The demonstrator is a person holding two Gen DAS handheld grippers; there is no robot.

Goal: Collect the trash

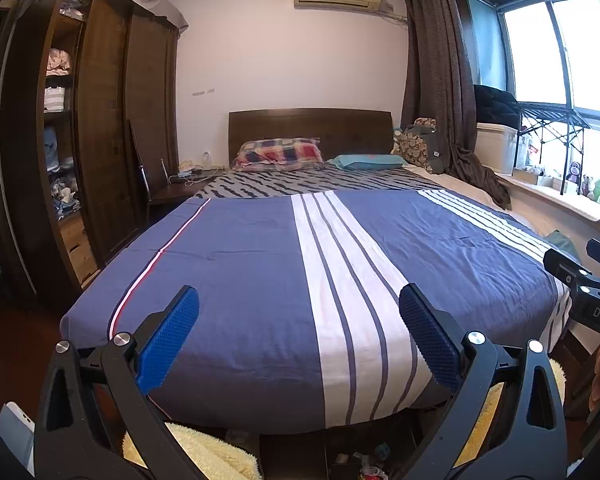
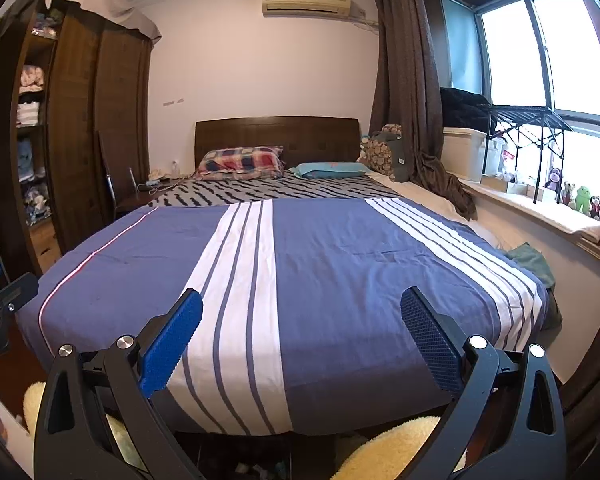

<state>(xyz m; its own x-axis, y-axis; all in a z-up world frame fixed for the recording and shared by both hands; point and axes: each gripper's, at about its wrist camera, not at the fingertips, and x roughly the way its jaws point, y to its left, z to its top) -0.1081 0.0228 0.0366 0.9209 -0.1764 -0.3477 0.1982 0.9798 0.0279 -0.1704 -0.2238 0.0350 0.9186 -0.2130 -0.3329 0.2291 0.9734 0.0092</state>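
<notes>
Small bits of trash [image 1: 366, 464] lie on the dark floor under the foot of the bed, at the bottom of the left wrist view; a few scraps [image 2: 260, 469] also show at the bottom of the right wrist view. My left gripper [image 1: 299, 304] is open and empty, held above the foot of the bed [image 1: 240, 280]. My right gripper [image 2: 302, 306] is open and empty, also above the bed [image 2: 340, 280]. The right gripper's body [image 1: 588, 292] shows at the right edge of the left view; the left gripper's body [image 2: 0, 312] shows at the left edge of the right view.
A blue quilt with white stripes covers the bed. A fluffy cream rug [image 1: 204, 456] lies on the floor by the foot. A dark wooden wardrobe [image 1: 100, 140] stands left. A window sill with toys [image 2: 580, 200] and a curtain [image 2: 412, 100] are right.
</notes>
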